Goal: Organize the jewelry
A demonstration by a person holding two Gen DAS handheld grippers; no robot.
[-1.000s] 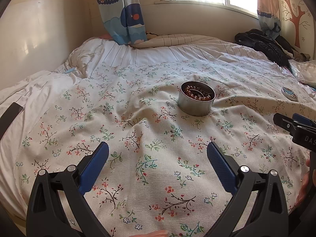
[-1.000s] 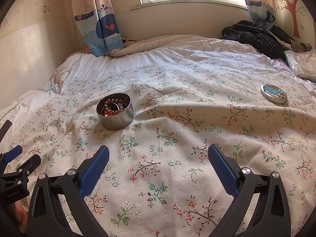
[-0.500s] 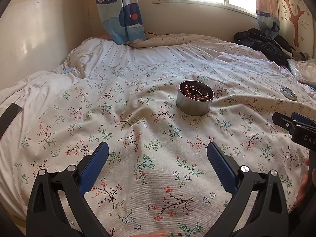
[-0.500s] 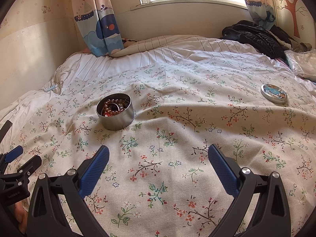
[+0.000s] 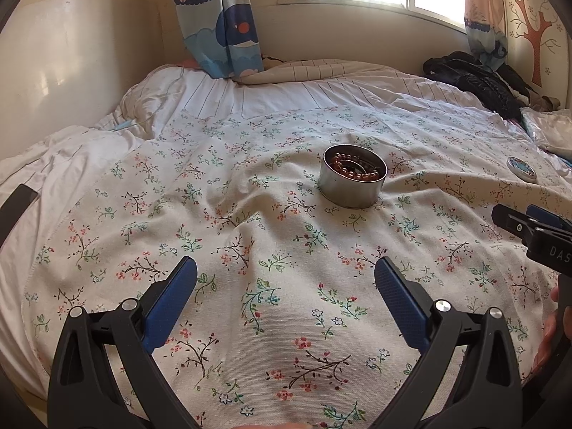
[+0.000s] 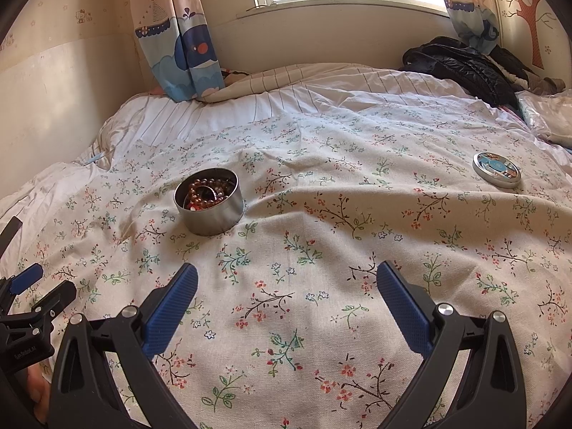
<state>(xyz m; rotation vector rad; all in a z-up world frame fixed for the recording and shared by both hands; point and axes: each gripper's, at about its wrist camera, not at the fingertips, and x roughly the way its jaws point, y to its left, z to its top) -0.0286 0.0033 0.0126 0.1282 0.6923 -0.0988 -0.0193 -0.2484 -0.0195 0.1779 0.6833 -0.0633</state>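
Note:
A round silver tin (image 5: 353, 180) (image 6: 210, 201) stands lidless on the floral bedspread, filled with brown bead jewelry (image 5: 354, 168) (image 6: 207, 193). Its flat lid (image 5: 522, 168) (image 6: 497, 170), with a blue picture on top, lies apart to the right. My left gripper (image 5: 285, 282) hovers open over the cloth, short of the tin, nothing between its blue pads. My right gripper (image 6: 287, 286) is open too, nearer than both tin and lid and empty. Each gripper shows at the edge of the other's view.
The floral bedspread (image 5: 250, 236) (image 6: 321, 214) covers a white striped quilt (image 6: 250, 107). A black jacket (image 5: 475, 78) (image 6: 461, 64) lies at the back right by the wall. Curtains (image 6: 178, 43) hang under the window; a clear plastic bag (image 6: 547, 114) sits far right.
In the left wrist view the tin has slid slightly left and up as my left gripper drifted; the right gripper has barely moved. Both stay open.

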